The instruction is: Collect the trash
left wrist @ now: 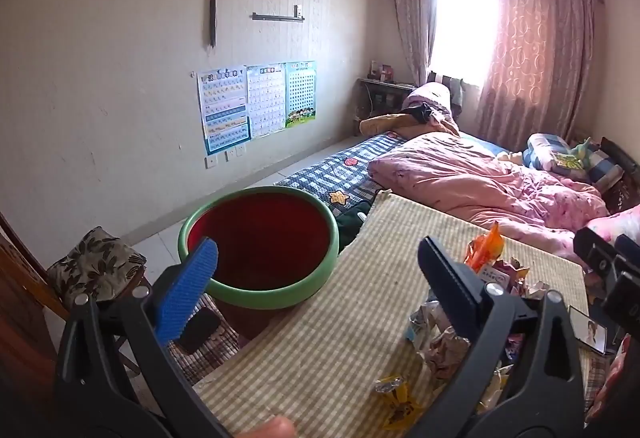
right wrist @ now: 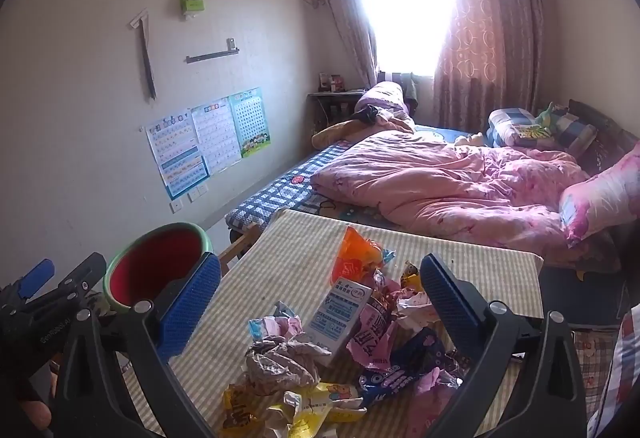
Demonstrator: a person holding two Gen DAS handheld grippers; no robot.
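Looking at: a bedroom, with a small counter [right wrist: 460, 262] under a green-and-white checked cloth pushed up against the bed [right wrist: 440, 177].
Trash: a messy pile of wrappers [right wrist: 340, 350] sits on the near right part of the counter. I can pick out an orange packet [right wrist: 354, 258] at the far end, a white and blue carton [right wrist: 340, 314] in the middle, a crumpled grey-brown wad [right wrist: 280, 362] to its left, and yellow wrappers [right wrist: 312, 406] nearest the camera.
Bin: a red bucket with a green rim [left wrist: 260, 246] stands just off the counter's left edge, beside a chair with a flowery cushion [left wrist: 96, 262]. Looks empty from what I can see of the inside.
Left hand-held gripper [left wrist: 316, 258]: jaws spread wide, nothing between them, hovering over the left side of the counter between bucket and pile.
Right hand-held gripper [right wrist: 320, 278]: also wide open and holding nothing, tilted down over the trash pile, with the carton and wrappers showing between its blue pads [right wrist: 188, 302], not touching them as far as I can tell.
Background: pink quilt [right wrist: 460, 181] rumpled on the bed, posters [right wrist: 204, 137] on the left wall, bright window with curtains at the far end.
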